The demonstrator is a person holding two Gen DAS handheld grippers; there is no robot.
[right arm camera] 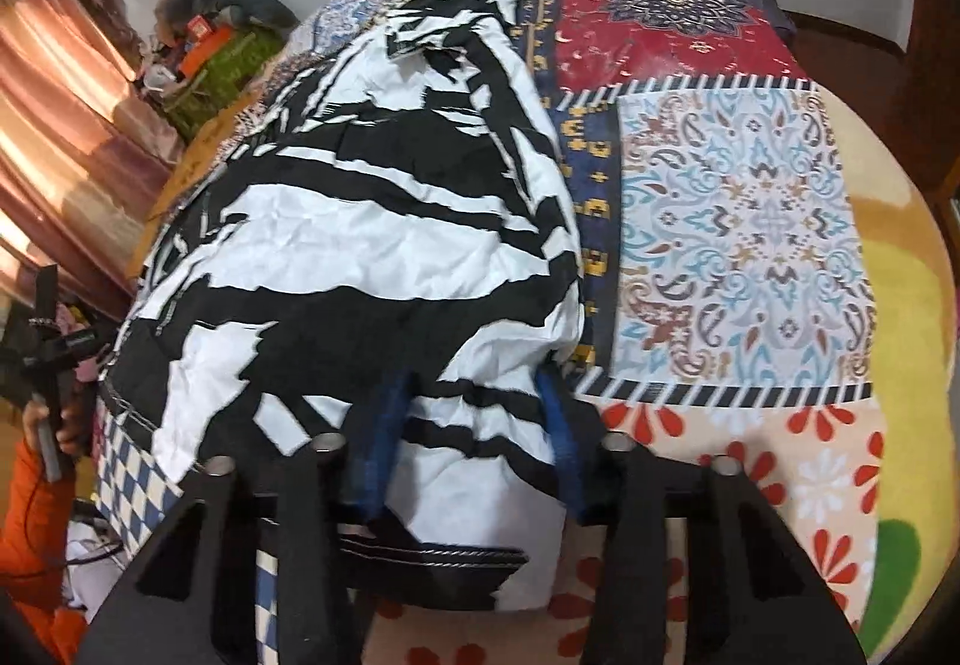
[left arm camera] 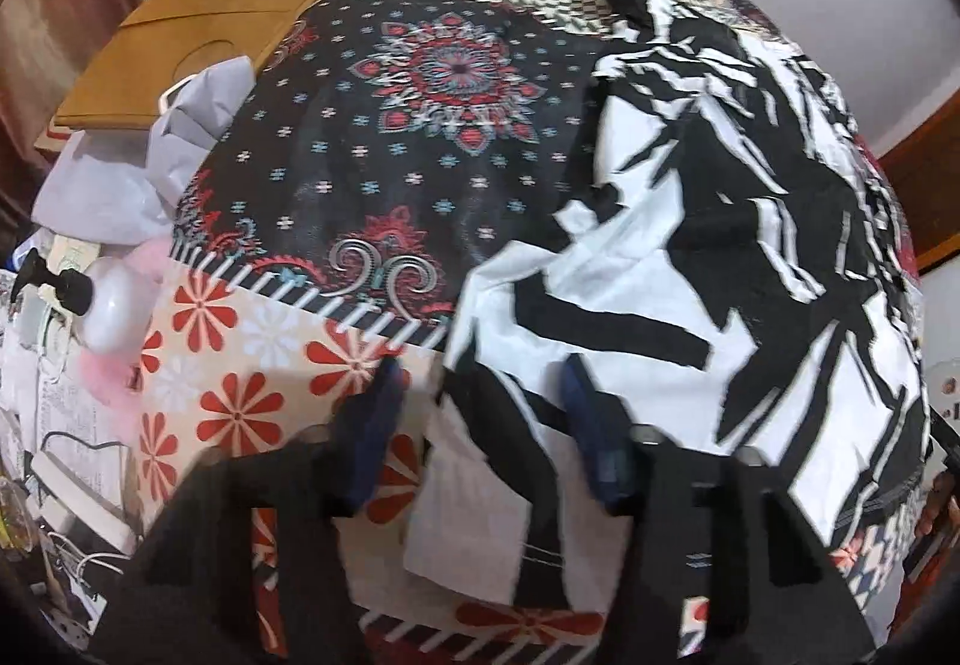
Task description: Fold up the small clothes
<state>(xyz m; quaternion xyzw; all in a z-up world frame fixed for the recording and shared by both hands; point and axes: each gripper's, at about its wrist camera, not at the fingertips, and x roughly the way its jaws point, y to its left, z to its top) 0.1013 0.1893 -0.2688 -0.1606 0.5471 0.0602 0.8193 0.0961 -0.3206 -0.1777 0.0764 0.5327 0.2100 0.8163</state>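
Note:
A black-and-white patterned garment [left arm camera: 630, 257] lies crumpled on a patchwork bedspread [left arm camera: 420, 125]. In the left wrist view its near corner sits between the blue fingers of my left gripper [left arm camera: 480, 383]. Bedspread shows between the left finger and the cloth edge, so the jaws stand open around the corner. In the right wrist view the same garment [right arm camera: 372, 245] bulges up from my right gripper [right arm camera: 468, 395]. Its hem fills the gap between both pads, and that gripper is shut on it. The bedspread [right arm camera: 738, 245] is bare to the right.
A wooden board [left arm camera: 228, 5] and a white plastic bag [left arm camera: 150, 155] lie at the bed's far left, with a pump bottle [left arm camera: 102, 305] below them. A hand in an orange sleeve [right arm camera: 36, 485] shows at the left edge, and a curtain [right arm camera: 60, 125] hangs behind.

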